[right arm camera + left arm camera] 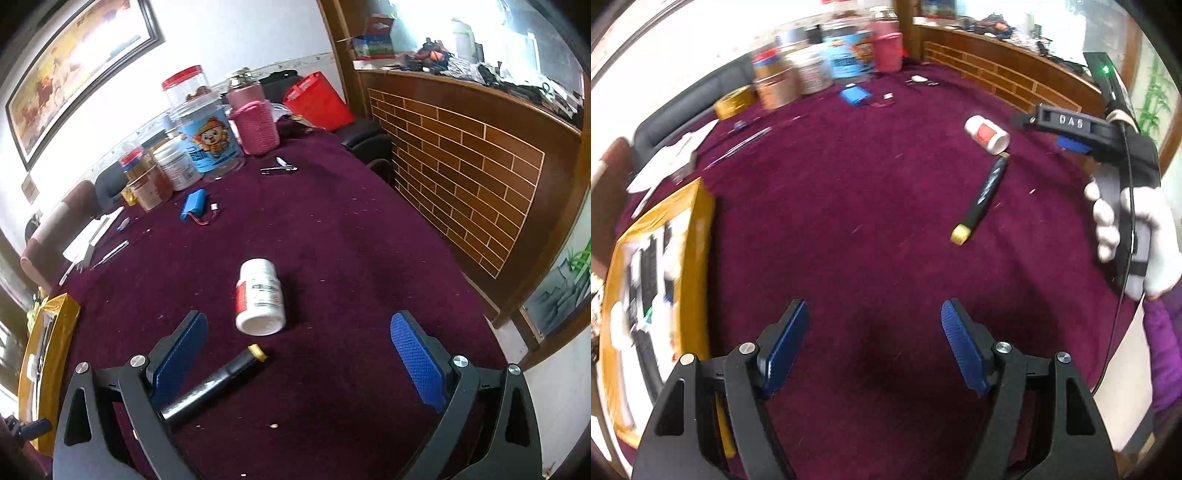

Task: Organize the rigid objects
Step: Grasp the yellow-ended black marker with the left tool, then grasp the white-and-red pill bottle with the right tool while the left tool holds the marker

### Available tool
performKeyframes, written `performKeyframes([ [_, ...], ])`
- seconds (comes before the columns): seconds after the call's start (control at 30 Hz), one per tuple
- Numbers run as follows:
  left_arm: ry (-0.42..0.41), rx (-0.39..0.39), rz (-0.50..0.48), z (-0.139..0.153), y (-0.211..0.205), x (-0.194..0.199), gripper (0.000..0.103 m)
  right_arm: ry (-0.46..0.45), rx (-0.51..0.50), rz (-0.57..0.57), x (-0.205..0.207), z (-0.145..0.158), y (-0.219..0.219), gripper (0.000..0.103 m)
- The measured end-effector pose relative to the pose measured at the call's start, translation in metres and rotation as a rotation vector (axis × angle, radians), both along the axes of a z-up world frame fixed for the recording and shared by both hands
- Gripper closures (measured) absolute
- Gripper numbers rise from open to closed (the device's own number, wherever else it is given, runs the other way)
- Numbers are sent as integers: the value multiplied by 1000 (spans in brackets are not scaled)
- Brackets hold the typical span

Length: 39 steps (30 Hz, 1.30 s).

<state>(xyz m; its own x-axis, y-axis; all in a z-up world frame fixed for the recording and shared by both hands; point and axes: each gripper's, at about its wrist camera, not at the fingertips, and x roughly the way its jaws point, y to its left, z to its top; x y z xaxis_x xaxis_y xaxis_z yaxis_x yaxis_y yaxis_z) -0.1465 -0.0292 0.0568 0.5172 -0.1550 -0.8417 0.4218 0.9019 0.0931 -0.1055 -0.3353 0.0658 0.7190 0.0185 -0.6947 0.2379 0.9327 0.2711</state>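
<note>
A white pill bottle (260, 297) with a red label lies on its side on the purple tablecloth (351, 258); it also shows in the left wrist view (987, 134). A black tube with gold caps (214, 382) lies just in front of it, also in the left wrist view (982, 197). My right gripper (299, 354) is open and empty, hovering over the tube, whose near end passes behind the left finger. My left gripper (874, 343) is open and empty over bare cloth, well short of both. A yellow box (661, 280) holding several items sits at the left.
Jars, a blue cartoon tub (207, 142), a pink knitted bottle (253, 118) and a red bag (317, 101) stand at the table's far end. A blue battery pack (192, 210), nail clippers (279, 168), papers (92, 232) and pens lie beyond. A brick-patterned wooden counter (461, 162) flanks the right.
</note>
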Motion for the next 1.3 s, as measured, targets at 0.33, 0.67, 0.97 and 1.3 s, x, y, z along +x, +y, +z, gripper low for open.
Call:
performKeyframes([
  [0.33, 0, -10, -218, -23, -92, 55, 30, 14, -25, -30, -9, 7, -29, 5],
  [0.67, 55, -63, -322, -35, -132, 79, 91, 39, -57, 30, 15, 12, -19, 5],
  [0.97, 61, -257, -241, -7, -78, 68, 91, 156, -157, 128, 67, -4, 22, 26],
  [1.3, -23, -462, -154, 42, 5, 44, 91, 258, -141, 134, 74, -23, 30, 72],
])
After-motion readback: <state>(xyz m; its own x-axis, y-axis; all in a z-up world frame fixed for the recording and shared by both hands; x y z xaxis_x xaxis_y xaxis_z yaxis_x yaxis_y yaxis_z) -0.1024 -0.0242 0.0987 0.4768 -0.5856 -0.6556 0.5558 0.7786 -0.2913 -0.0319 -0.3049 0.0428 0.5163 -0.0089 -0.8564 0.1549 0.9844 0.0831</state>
